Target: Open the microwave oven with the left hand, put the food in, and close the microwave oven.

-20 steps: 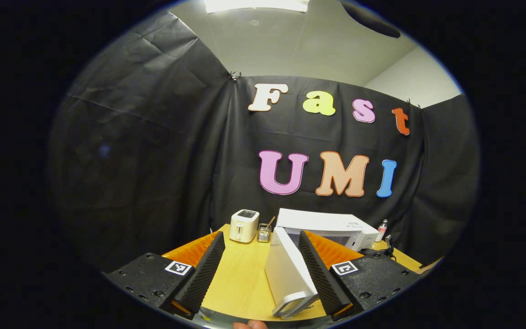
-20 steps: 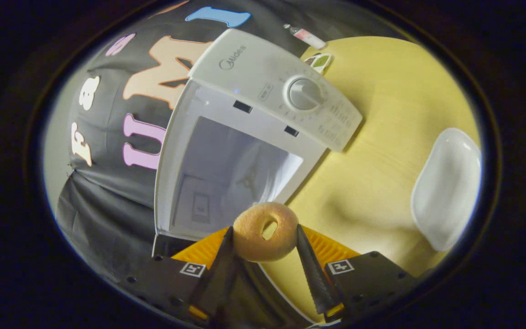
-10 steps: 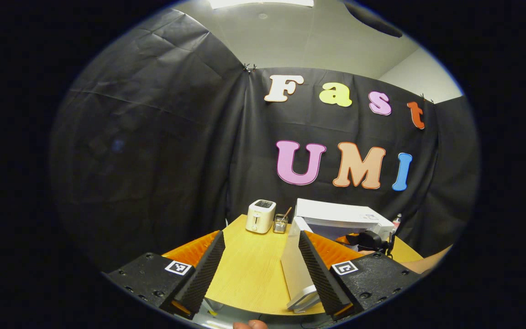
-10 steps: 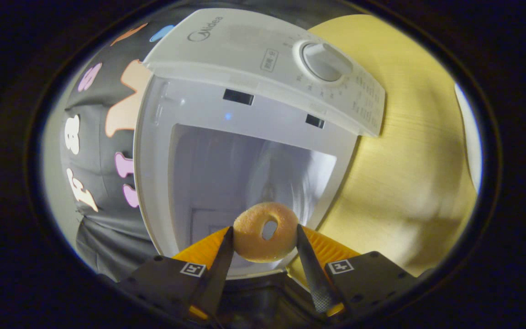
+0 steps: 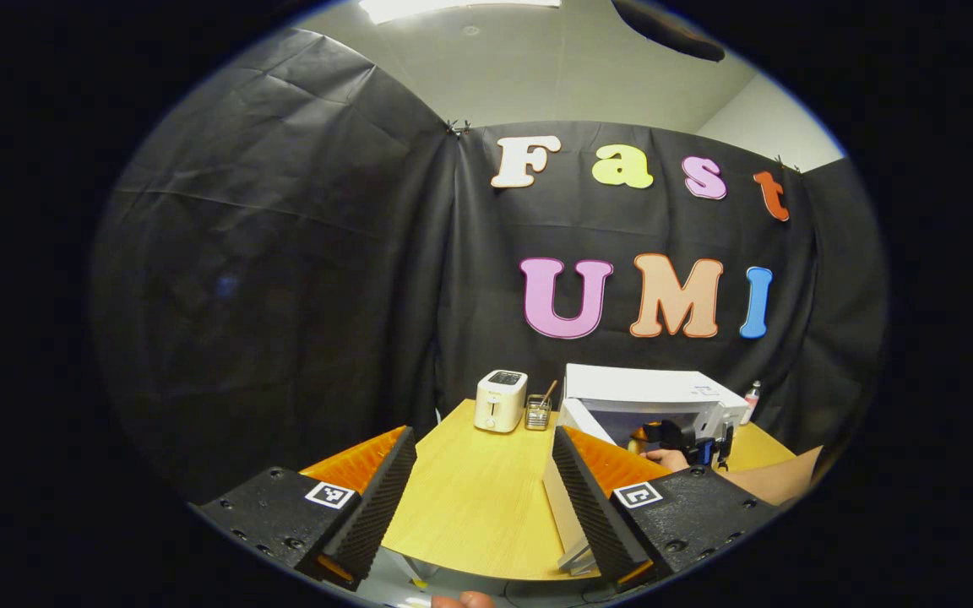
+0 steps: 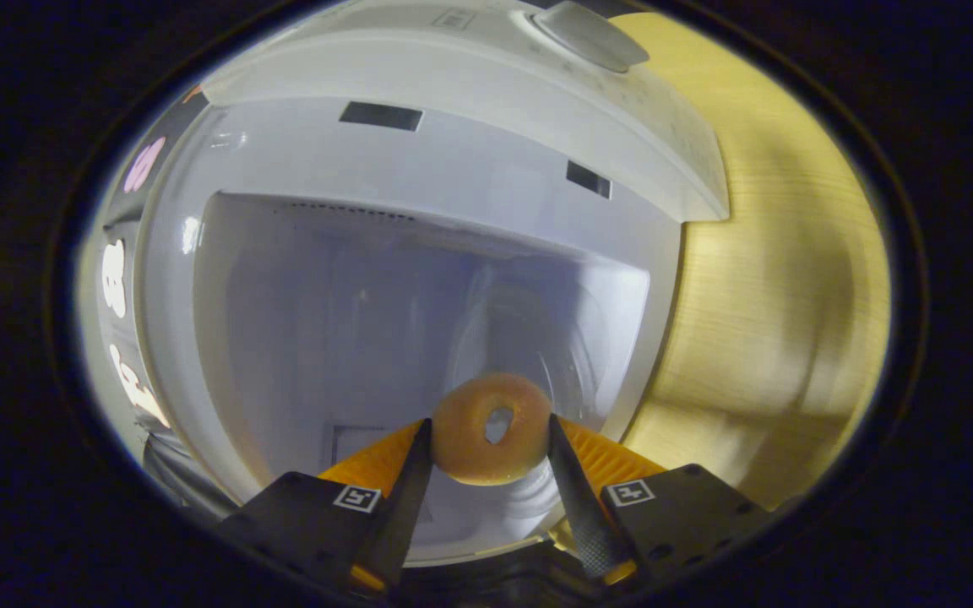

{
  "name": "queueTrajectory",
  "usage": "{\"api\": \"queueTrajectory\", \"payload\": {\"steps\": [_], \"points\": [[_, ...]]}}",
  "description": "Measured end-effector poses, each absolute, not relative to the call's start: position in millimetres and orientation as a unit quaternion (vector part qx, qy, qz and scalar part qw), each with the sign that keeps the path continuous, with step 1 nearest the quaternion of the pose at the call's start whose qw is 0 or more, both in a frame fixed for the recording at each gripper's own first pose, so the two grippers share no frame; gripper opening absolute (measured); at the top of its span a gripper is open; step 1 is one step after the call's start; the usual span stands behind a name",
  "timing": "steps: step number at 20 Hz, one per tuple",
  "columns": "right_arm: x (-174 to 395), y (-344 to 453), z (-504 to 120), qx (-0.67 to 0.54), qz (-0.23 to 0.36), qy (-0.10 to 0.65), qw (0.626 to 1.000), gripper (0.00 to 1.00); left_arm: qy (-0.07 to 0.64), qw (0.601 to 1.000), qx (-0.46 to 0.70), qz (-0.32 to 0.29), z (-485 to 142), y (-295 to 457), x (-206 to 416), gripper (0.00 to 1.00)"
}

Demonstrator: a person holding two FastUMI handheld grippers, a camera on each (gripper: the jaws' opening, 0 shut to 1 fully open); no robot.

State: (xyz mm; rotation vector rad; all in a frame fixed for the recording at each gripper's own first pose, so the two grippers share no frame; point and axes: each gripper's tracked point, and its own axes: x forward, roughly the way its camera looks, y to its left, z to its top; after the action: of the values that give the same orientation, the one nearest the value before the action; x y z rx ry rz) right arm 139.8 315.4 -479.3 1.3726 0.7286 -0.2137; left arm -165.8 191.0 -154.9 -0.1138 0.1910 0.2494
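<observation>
The white microwave [image 5: 651,390] stands on the wooden table [image 5: 470,498] with its door [image 5: 561,515] swung open toward me. My left gripper [image 5: 482,441] is open and holds nothing; the door's edge shows just behind its right finger. In the right gripper view, my right gripper [image 6: 488,426] is shut on a brown ring donut [image 6: 491,431], held at the mouth of the lit microwave cavity [image 6: 385,338], above the glass turntable [image 6: 537,338]. In the left gripper view, that right gripper [image 5: 674,435] and the hand holding it are at the oven's opening.
A white toaster [image 5: 500,400] and a small wire utensil holder [image 5: 538,412] stand at the table's back, left of the microwave. A small bottle [image 5: 753,392] stands to its right. The control knob [image 6: 589,35] sits on the oven's panel, with bare table [image 6: 782,279] beside it.
The right gripper has carried the donut closer, from in front of the microwave up to its opening. The left gripper has drawn back from the open door and stays open.
</observation>
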Motion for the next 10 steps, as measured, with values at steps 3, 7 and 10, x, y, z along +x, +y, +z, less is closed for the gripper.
{"api": "queueTrajectory", "payload": {"steps": [3, 7, 10], "points": [[145, 314, -477, 0.605, -0.094, 0.324, 0.722, 0.75, 0.083, 0.986, -0.05, 0.136, -148, 198, -167, 0.95], [147, 318, -473, 0.605, -0.092, 0.322, 0.722, 0.77, 0.083, 0.986, -0.049, 0.136, -149, 198, -165, 0.93], [144, 315, -468, 0.59, -0.086, 0.322, 0.736, 0.84, 0.085, 0.986, -0.054, 0.135, -151, 198, -166, 0.96]]}}
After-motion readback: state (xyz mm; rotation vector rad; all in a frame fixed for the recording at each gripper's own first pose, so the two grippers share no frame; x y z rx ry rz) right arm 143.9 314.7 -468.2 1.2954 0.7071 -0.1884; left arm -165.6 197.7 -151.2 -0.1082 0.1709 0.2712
